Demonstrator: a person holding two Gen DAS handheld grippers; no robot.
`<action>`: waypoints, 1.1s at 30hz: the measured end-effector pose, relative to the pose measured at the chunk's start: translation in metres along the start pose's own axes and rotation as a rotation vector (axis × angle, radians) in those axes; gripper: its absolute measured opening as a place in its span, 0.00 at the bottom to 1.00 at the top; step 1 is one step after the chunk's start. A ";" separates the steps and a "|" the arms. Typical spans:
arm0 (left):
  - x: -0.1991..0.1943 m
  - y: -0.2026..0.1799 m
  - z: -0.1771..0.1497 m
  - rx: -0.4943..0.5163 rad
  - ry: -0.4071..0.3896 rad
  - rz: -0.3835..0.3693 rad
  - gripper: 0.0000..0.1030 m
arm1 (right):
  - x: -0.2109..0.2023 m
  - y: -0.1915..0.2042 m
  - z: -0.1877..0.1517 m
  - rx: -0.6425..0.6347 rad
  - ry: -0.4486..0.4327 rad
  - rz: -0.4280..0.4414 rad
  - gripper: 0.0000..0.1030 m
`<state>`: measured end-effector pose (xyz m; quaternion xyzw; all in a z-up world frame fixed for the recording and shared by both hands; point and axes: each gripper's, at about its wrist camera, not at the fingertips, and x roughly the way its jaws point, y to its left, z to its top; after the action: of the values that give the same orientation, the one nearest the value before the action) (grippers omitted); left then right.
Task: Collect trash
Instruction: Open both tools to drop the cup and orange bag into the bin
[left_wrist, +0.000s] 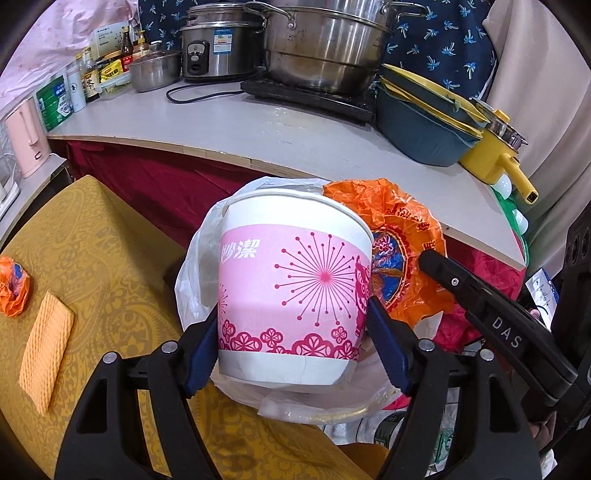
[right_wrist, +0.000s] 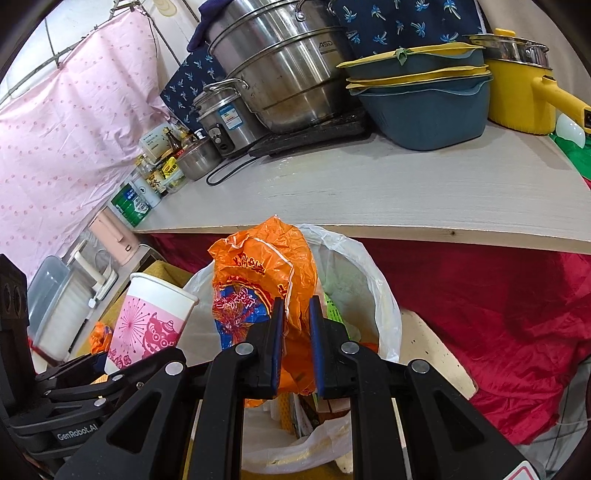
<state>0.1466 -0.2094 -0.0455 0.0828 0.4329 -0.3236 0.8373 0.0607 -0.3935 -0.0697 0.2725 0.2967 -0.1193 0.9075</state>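
**Cup and orange bag held over the lined bin**

Fingers of the left gripper (left_wrist: 291, 321) press both sides of the pink-and-white paper cup (left_wrist: 291, 291), holding it upright above the near rim of the bin; the right gripper (right_wrist: 296, 343) has its blue pads narrowed on a fold of the crumpled orange plastic bag (right_wrist: 258, 280), which hangs over the bin's mouth; in the left wrist view the bag sits just right of and behind the cup, and the right gripper's black finger reaches in from the right. Below both lies the bin with its white plastic liner (right_wrist: 384, 295), paper and wrappers visible inside; a red cloth (right_wrist: 498, 332) spreads to its right. On the yellow patterned tablecloth (left_wrist: 110, 258) to the left rest a yellow ridged pad (left_wrist: 46, 350) and, farther left, a small orange wad (left_wrist: 13, 286), well apart from the bin. Beyond, the pale countertop (right_wrist: 388, 184) carries a large steel steamer pot (left_wrist: 325, 44), a rice cooker (left_wrist: 218, 48), stacked blue basins (right_wrist: 424, 110), a yellow pot (right_wrist: 524, 96) and bottles (left_wrist: 92, 77) at the far left.
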 end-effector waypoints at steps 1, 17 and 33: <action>0.001 0.001 0.000 -0.002 0.000 0.002 0.69 | 0.001 0.000 0.000 0.000 0.000 0.000 0.13; -0.019 0.024 0.003 -0.099 -0.050 0.048 0.90 | -0.023 0.010 0.004 0.023 -0.054 -0.031 0.49; -0.085 0.072 -0.011 -0.160 -0.142 0.119 0.90 | -0.040 0.087 -0.008 -0.077 -0.048 0.038 0.53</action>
<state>0.1483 -0.1089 0.0035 0.0183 0.3913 -0.2430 0.8874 0.0579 -0.3157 -0.0141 0.2402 0.2741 -0.0969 0.9262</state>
